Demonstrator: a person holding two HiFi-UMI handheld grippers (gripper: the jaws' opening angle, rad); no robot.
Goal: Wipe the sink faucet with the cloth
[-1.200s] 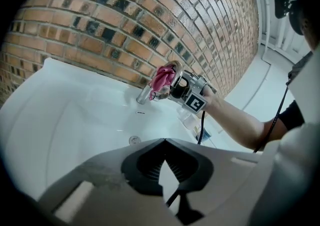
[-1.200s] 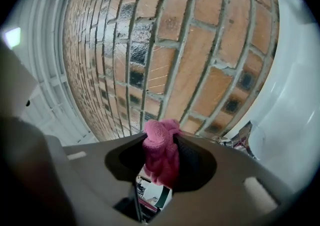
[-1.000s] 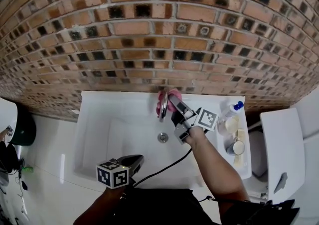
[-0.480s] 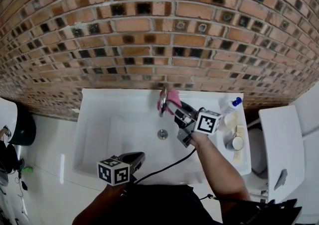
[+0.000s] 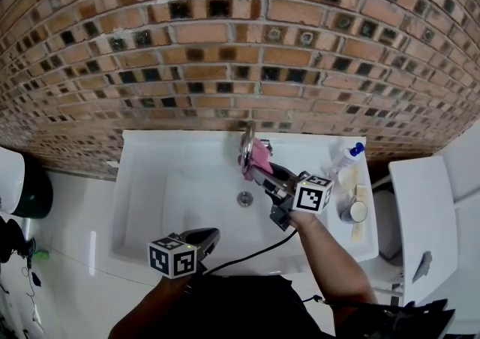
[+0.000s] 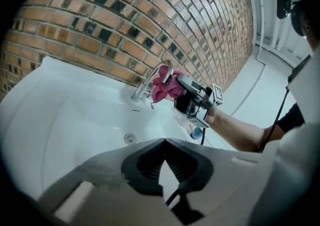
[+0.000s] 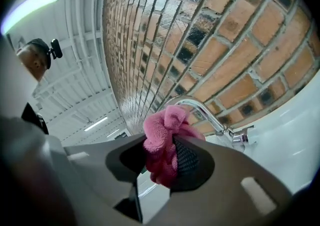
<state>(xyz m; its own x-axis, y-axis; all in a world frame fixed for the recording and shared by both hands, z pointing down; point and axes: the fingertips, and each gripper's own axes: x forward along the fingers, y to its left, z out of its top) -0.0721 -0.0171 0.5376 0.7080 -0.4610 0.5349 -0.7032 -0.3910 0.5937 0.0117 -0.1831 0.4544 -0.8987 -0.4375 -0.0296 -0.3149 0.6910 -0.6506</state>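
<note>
**Cloth against the faucet: wipe under way**

The right gripper was clenched on the pink cloth, with a bunched wad pinched between its jaws and bulging past their tips. The wad lay against the right side of the faucet's curved spout, above the sink basin. The wiping looked to be in mid-course: the spout was getting its pass, while the faucet's base and handle seemed yet to be reached. The left gripper hung well in front of the faucet, near the basin's front edge, its jaws closed tip to tip on nothing.
</note>
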